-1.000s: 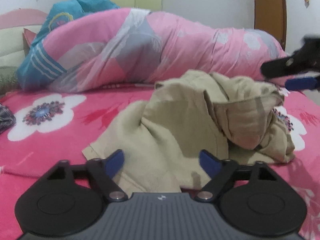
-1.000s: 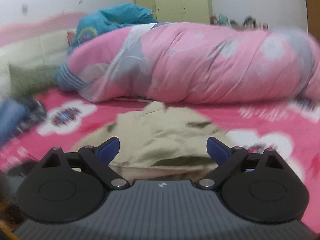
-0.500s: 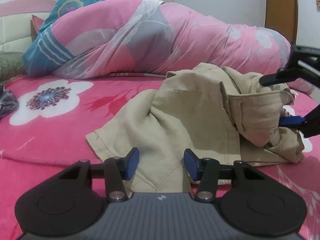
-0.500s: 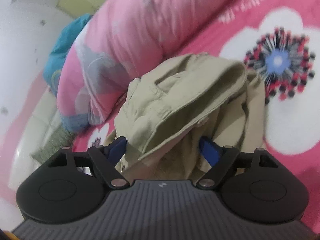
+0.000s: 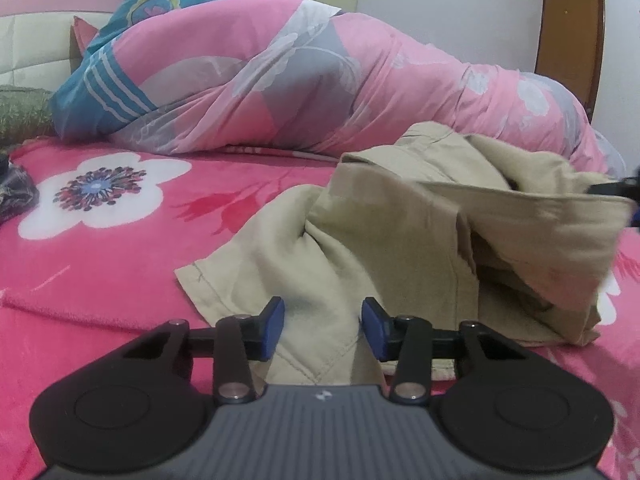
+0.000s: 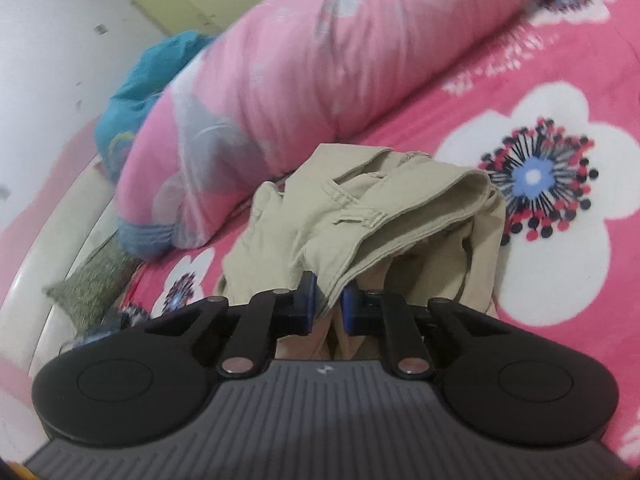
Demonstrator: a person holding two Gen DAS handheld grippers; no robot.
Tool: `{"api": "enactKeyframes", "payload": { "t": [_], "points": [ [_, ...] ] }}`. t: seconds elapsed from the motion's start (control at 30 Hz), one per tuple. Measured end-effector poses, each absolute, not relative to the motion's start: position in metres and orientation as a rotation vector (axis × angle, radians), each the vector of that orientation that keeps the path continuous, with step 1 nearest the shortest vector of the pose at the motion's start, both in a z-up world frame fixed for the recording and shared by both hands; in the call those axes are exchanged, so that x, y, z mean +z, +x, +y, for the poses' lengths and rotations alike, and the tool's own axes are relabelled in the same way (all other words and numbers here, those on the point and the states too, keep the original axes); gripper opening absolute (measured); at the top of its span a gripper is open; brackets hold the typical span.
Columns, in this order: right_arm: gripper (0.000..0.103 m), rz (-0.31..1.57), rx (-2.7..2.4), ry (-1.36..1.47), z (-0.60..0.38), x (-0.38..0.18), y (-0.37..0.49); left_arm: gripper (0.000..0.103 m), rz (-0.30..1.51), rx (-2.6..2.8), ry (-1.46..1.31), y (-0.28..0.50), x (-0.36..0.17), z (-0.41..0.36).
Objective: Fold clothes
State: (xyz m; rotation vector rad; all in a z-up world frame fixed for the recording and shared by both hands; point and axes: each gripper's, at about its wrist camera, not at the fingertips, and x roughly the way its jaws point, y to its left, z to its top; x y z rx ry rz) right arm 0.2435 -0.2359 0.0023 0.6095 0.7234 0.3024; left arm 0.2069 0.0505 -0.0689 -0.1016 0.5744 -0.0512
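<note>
R gripper (image 6: 327,304) is pinching the waistband of the khaki trousers (image 6: 360,216), having just closed, for lifting. L gripper (image 5: 322,326) is closing half-open around the near hem, not yet clamping.

The right gripper (image 5: 628,200) barely peeks in at the left wrist view's right edge, mostly cut off. The rolled pink quilt (image 6: 320,60) smears into blur in the right wrist view. A dark patterned thing (image 5: 14,196) sits clipped at the left edge, unidentifiable. The khaki garment's (image 5: 400,248) near hem vanishes under the left gripper (image 5: 322,322).
</note>
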Motion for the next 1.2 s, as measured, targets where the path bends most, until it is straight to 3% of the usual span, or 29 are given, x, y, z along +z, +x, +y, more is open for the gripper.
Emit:
{"api": "enactKeyframes", "payload": {
  "t": [0.13, 0.43, 0.53, 0.7, 0.8, 0.87, 0.97, 1.1, 1.2],
  "points": [
    [0.009, 0.694, 0.315, 0.540, -0.235, 0.034, 0.214, 0.036, 0.555, -0.092, -0.150, 0.203, -0.062, 0.054],
    [0.008, 0.560, 0.260, 0.444, -0.253, 0.120, 0.119, 0.035, 0.481, -0.195, -0.211, 0.185, -0.047, 0.051],
    [0.008, 0.561, 0.236, 0.470, -0.261, 0.120, 0.092, 0.035, 0.487, -0.187, -0.208, 0.185, -0.048, 0.051],
    [0.007, 0.826, 0.176, 0.545, -0.260, 0.042, 0.076, 0.036, 0.507, -0.125, -0.204, 0.188, -0.049, 0.056],
    [0.009, 0.986, 0.165, 0.527, -0.244, -0.009, 0.072, 0.047, 0.505, -0.104, -0.196, 0.187, -0.049, 0.057],
    [0.014, 1.018, 0.219, 0.501, -0.233, -0.022, 0.068, 0.059, 0.497, -0.106, -0.192, 0.186, -0.049, 0.057],
    [0.026, 1.031, 0.270, 0.329, -0.215, -0.012, 0.064, 0.075, 0.470, -0.107, -0.181, 0.183, -0.045, 0.055],
    [0.048, 0.955, 0.288, 0.074, -0.205, 0.016, 0.039, 0.083, 0.423, -0.120, -0.182, 0.174, -0.035, 0.054],
    [0.057, 0.914, 0.313, 0.056, -0.217, 0.026, 0.013, 0.089, 0.388, -0.132, -0.212, 0.166, -0.028, 0.059]
  ]
}}
